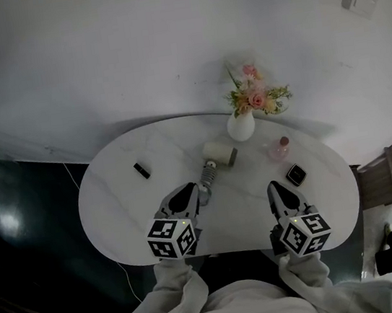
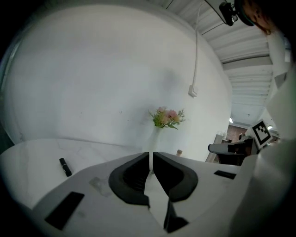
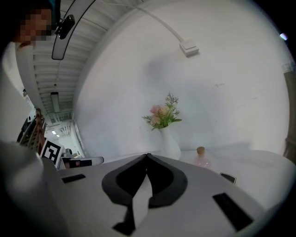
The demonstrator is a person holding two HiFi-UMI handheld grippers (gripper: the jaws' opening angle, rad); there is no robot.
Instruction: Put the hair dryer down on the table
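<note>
The hair dryer (image 1: 215,160) lay on its side on the white table (image 1: 122,199), just ahead of the left gripper (image 1: 189,193) and ahead and to the left of the right gripper (image 1: 274,190), touched by neither. Both grippers hung above the near edge with their jaws clenched on nothing. The left pair showed only a hairline slit, and the right pair met at the tips. Neither gripper view caught the dryer, which sat below their line of sight.

With the appliance resting flat, the job looked done. If it had to be lifted again, the cream barrel at the far end would probably carry most of the weight. Its smooth, rounded shell would likely slip in flat pads. The narrower ribbed grey section pointing back toward the left gripper looked the surer place to grip, close to where it joined the barrel, so the heavy end would not swing. The casing appeared to be rigid plastic, light enough for one gripper but liable to crack if dropped.

Beyond the right gripper stood a pink bottle (image 1: 279,148) and a vase of flowers (image 1: 241,125).
</note>
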